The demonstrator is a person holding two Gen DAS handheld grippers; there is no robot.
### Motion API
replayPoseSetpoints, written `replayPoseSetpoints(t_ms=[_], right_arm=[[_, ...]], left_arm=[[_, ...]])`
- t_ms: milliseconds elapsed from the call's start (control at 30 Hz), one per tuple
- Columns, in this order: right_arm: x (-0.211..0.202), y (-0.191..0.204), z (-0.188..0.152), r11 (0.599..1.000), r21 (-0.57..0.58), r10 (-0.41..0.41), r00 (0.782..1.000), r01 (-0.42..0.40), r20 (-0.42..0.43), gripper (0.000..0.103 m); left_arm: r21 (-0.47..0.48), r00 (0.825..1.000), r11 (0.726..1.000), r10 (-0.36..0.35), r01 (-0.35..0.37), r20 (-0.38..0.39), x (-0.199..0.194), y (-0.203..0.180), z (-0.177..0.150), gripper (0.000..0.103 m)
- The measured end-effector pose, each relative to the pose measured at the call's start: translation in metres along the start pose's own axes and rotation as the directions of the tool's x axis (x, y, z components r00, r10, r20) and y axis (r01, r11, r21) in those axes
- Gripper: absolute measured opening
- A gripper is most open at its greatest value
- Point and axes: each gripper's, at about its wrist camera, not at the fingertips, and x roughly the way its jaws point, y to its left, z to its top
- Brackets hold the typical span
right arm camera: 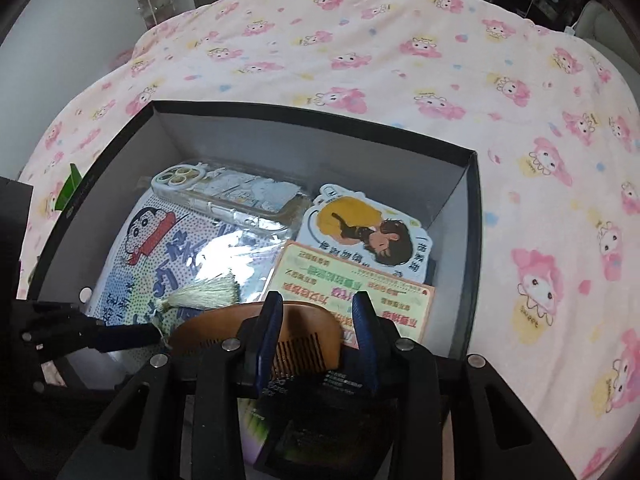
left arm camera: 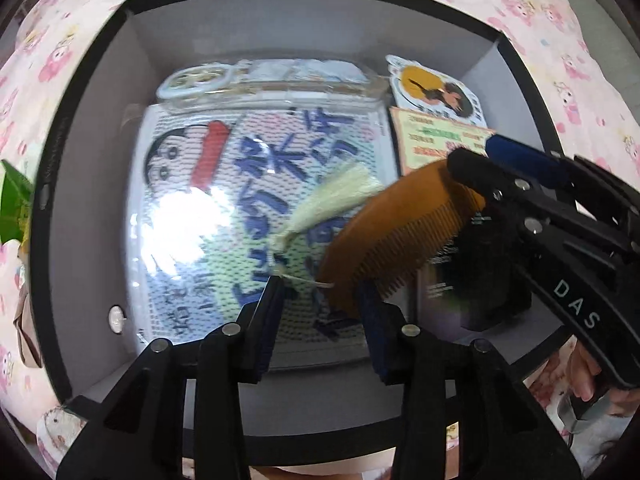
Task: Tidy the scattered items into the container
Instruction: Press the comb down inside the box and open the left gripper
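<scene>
A black box [left arm camera: 80, 128] with grey walls lies on a pink bed cover; it shows in the right wrist view too [right arm camera: 460, 208]. A brown wooden comb [left arm camera: 396, 232] with a pale tassel [left arm camera: 320, 204] hangs over the box. My right gripper [right arm camera: 318, 332] has its jaws apart around the comb [right arm camera: 256, 320]; contact is unclear. In the left wrist view it [left arm camera: 472, 156] reaches in from the right. My left gripper [left arm camera: 324, 320] is open and empty next to the comb's tassel cord. Inside lie a cartoon mat [right arm camera: 168, 256], a clear phone case [right arm camera: 224, 196], a figure card [right arm camera: 360, 228] and a printed card [right arm camera: 360, 288].
A green item [left arm camera: 14, 200] lies on the bed left of the box. A dark packet [right arm camera: 320, 412] sits at the box's near side under my right gripper. The pink cartoon bed cover [right arm camera: 440, 80] spreads around the box. Furniture stands beyond the bed.
</scene>
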Motion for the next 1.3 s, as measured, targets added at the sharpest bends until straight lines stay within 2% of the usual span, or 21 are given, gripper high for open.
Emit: replayPoseSetpoints(t_ms=[100,200,333,433,533,600,633,667,700,733,800,867,900,1000,1133,1300], right_arm=[[0.004,0.003,0.001,1.0,-0.011,0.011,1.0,-0.011,-0.014,0.032],[0.009,0.004,-0.001,0.996,-0.004,0.093,0.994,-0.094,-0.058,0.032],[0.018,0.002,0.0,0.998,0.004,0.063,0.995,-0.062,-0.083,0.032],[0.017,0.001,0.001,0.996,0.02,0.092,0.992,-0.09,-0.09,0.032],[0.017,0.002,-0.004,0.981,0.049,0.193,0.974,-0.189,-0.117,0.032],[0.017,0.005,-0.008,0.965,0.058,0.26,0.956,-0.254,-0.137,0.032],[0.017,0.007,-0.01,0.95,0.067,0.311,0.938,-0.305,-0.15,0.032],[0.017,0.008,-0.01,0.942,0.067,0.336,0.929,-0.329,-0.154,0.032],[0.014,0.009,-0.011,0.933,0.066,0.359,0.921,-0.353,-0.153,0.032],[0.01,0.009,-0.01,0.932,0.068,0.363,0.922,-0.357,-0.136,0.032],[0.002,0.007,-0.009,0.947,0.062,0.321,0.943,-0.317,-0.091,0.032],[-0.009,0.002,-0.007,0.972,0.062,0.228,0.973,-0.227,-0.021,0.032],[-0.013,-0.005,-0.005,0.986,0.08,0.144,0.989,-0.145,0.018,0.032],[-0.011,-0.019,0.006,0.993,0.122,0.003,0.998,-0.01,0.055,0.032],[0.001,-0.022,0.011,0.992,0.121,0.033,0.999,-0.033,0.005,0.032],[-0.002,-0.01,0.003,0.998,0.061,0.033,0.999,-0.033,-0.009,0.034]], left_arm=[[-0.018,0.999,0.999,-0.033,0.033,0.012,-0.01,0.01,-0.009,0.039],[-0.015,0.999,0.999,-0.049,0.05,0.022,-0.019,0.015,-0.02,0.039],[-0.014,0.999,0.999,-0.049,0.049,0.023,-0.025,0.021,-0.032,0.039],[-0.022,0.998,0.998,-0.052,0.052,0.022,-0.029,0.027,-0.04,0.039],[-0.029,0.998,0.998,-0.053,0.054,0.026,-0.034,0.033,-0.048,0.039],[-0.036,0.999,0.998,-0.045,0.046,0.025,-0.038,0.038,-0.053,0.039],[-0.039,0.999,0.998,-0.044,0.045,0.026,-0.038,0.044,-0.046,0.039],[-0.045,0.998,0.998,-0.046,0.047,0.033,-0.042,0.049,-0.048,0.039],[-0.046,0.998,0.998,-0.05,0.052,0.037,-0.05,0.069,-0.044,0.039],[-0.049,0.998,0.997,-0.055,0.057,0.044,-0.053,0.071,-0.045,0.039],[-0.055,0.996,0.996,-0.068,0.071,0.055,-0.058,0.078,-0.046,0.039],[-0.054,0.996,0.995,-0.081,0.084,0.048,-0.057,0.08,-0.043,0.039],[-0.04,0.996,0.995,-0.087,0.088,0.035,-0.056,0.079,-0.041,0.039],[-0.004,0.992,0.992,-0.124,0.124,0.029,-0.062,0.077,-0.044,0.039],[-0.016,0.977,0.977,-0.21,0.211,0.017,-0.072,0.084,-0.058,0.039],[-0.009,0.99,0.99,-0.144,0.144,-0.008,-0.077,0.102,-0.079,0.039]])
